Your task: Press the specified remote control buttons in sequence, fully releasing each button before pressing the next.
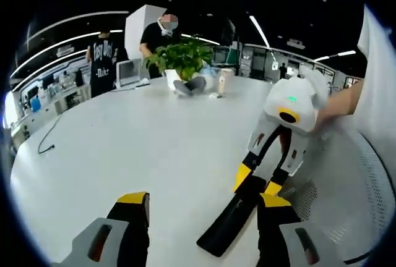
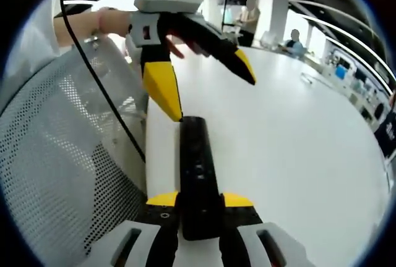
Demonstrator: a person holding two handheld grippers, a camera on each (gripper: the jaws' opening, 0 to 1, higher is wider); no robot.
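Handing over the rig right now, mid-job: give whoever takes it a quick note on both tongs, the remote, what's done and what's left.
Right tongs: shut on the black remote, holding its near end; the remote lies lengthwise along the white table near its edge.
Left tongs: open, hovering over the remote's far end, one yellow tip pointing down close above it; whether it touches I cannot tell.
Mesh chair sits beside the table edge.
Done: remote steadied. Which buttons have been pressed cannot be told.
Left: the press sequence, releasing fully each time.

One black remote control lies on one white counter. Two grippers work it: a left gripper and a right gripper. One potted plant and one cup stand beyond.
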